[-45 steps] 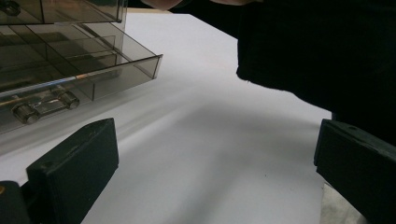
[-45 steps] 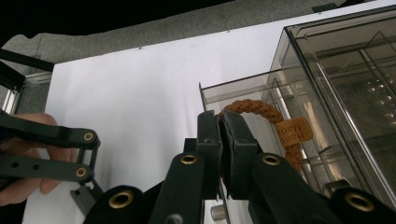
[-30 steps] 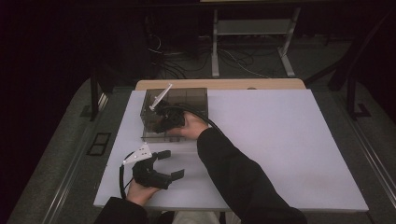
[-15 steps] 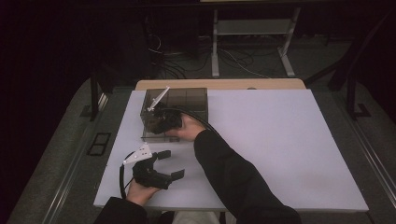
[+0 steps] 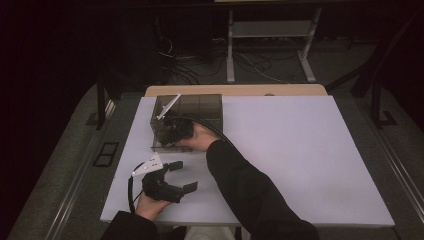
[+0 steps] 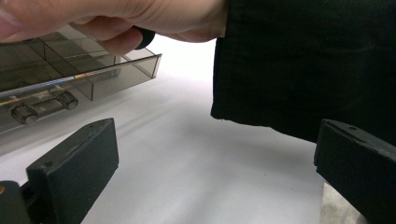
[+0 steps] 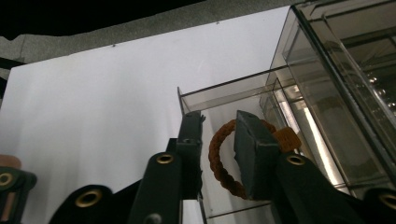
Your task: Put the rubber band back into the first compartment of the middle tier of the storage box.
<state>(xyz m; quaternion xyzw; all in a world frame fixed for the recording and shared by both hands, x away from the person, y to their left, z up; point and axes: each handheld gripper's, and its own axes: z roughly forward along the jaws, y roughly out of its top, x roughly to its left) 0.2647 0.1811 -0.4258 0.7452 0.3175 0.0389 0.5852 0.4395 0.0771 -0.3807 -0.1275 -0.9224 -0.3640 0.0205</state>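
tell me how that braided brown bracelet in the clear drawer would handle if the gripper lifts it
The braided bracelet looks like woven cord, so it would probably sag out of round rather than stay stiff. It seems light for its size. Lying flat in the clear drawer, it is unlikely to roll. The right gripper has just been opening, jaws straddling the braid.

Tongs (image 7: 218,158) astride braided bracelet (image 7: 218,163) in drawer (image 7: 243,93)

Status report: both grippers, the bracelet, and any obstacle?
Right gripper in the box, jaws just opening, bracelet loose between them. Left gripper open, resting on table. Nothing in the way.
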